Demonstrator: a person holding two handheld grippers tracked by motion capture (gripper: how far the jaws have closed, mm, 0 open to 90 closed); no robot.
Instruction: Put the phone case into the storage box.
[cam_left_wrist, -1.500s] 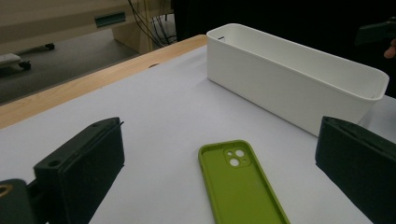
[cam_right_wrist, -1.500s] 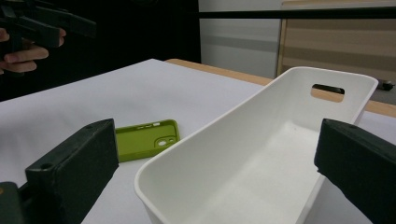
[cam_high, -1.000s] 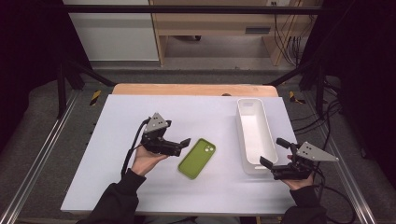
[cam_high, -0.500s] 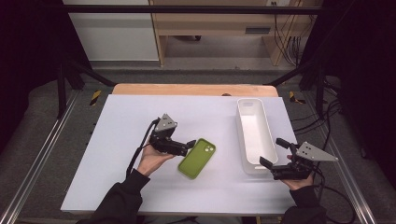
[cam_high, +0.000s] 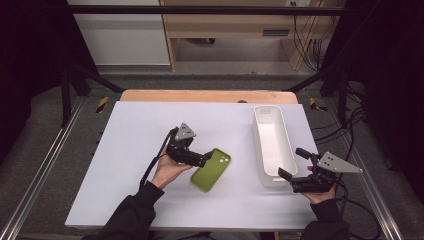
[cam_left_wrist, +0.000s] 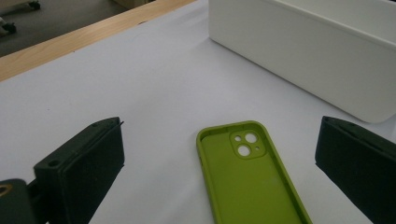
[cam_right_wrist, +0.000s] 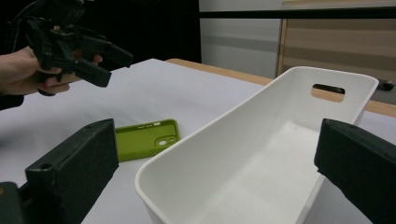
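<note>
A green phone case (cam_high: 211, 169) lies inside-up on the white table, camera cutout toward the far side; it also shows as the case (cam_left_wrist: 252, 177) and the case (cam_right_wrist: 145, 138). My left gripper (cam_high: 204, 159) hovers open just left of the case's far end; in its own view the jaws straddle the case with wide gaps. A long white bin (cam_high: 272, 142) stands empty to the right, seen close as the bin (cam_right_wrist: 261, 158). My right gripper (cam_high: 291, 165) is open at the bin's near end, its jaws wider than the bin's corner.
The white table top (cam_high: 135, 130) ends in a wooden strip (cam_high: 210, 96) at the far edge. Metal rails run along both sides. Cables hang at the right by the table's edge. The left hand and its gripper (cam_right_wrist: 74, 51) show across the table in the right gripper view.
My left gripper has moved right and slightly nearer, up to the phone case. The right gripper and the bin have stayed put.
</note>
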